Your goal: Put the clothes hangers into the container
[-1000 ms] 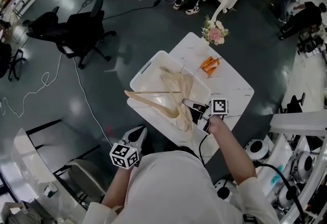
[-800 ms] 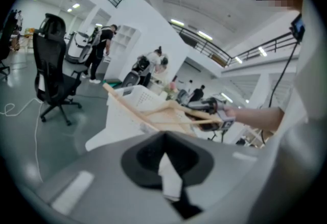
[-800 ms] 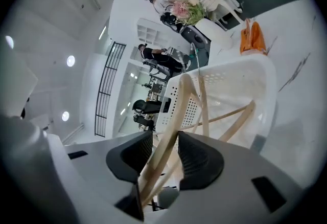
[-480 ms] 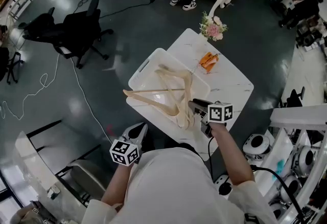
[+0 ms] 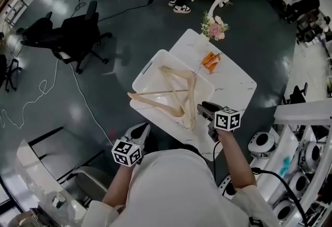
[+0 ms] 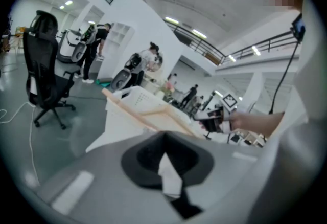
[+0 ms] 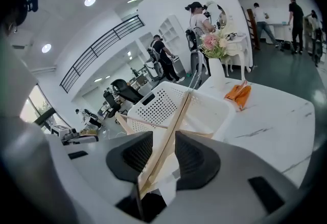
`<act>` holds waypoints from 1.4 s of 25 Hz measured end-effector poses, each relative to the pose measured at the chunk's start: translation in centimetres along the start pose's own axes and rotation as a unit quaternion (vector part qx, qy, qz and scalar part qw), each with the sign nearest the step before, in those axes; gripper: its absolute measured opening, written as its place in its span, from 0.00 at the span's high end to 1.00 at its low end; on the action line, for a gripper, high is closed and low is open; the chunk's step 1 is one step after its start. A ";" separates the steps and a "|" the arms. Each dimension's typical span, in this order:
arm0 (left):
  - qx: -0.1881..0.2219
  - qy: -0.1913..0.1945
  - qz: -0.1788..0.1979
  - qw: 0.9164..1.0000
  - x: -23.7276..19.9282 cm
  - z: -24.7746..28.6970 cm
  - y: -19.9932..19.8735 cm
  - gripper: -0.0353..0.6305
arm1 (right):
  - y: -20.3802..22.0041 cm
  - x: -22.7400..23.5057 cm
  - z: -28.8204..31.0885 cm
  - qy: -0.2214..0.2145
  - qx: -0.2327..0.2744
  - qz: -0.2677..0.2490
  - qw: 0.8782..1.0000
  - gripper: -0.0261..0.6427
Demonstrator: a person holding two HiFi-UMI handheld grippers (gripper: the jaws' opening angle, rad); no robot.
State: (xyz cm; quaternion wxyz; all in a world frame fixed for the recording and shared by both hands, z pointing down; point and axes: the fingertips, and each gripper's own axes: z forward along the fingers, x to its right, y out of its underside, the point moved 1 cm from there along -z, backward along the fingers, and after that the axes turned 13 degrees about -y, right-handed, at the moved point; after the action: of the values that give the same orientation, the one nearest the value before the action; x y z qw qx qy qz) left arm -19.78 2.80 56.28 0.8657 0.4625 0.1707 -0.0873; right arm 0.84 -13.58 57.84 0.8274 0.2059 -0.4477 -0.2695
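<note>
Right gripper (image 5: 202, 108) is straddling a hanger (image 5: 191, 97), jaws apart; left gripper (image 5: 142, 130) is idling closed, lower left. Unheld and overhanging the basket (image 5: 147, 71) rim, it is threatening to tip out.

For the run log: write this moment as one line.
left tongs: shut, empty | right tongs: open, hanger between | hanger: lying across basket

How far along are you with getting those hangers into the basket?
Nearly there, I'd judge. Done: the wooden hangers lie across the white basket, ends overhanging its rim. In hand: one hanger runs between the right gripper's jaws, grip unclear; the left gripper is shut, empty. Left: settling them fully inside.
</note>
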 end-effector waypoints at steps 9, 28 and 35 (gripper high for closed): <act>-0.024 0.050 0.038 0.998 -0.2 0.1 -0.1 0.94 | 2.0 -1.5 -3.5 0.040 0.112 0.050 0.992 0.90; -0.035 0.076 0.092 0.992 5.6 0.2 1.5 0.94 | 11.2 -6.8 -8.6 0.016 0.150 -0.020 0.988 0.94; -0.014 0.045 0.080 0.996 10.4 -1.8 3.4 0.95 | 13.2 -6.3 -11.5 0.005 0.120 -0.052 0.991 0.94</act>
State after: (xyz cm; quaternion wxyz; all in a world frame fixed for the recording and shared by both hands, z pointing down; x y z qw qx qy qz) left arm -9.44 6.21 54.05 0.8678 0.4658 0.1731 0.0050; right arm 11.24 1.75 55.64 0.7836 0.3279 -0.4619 -0.2551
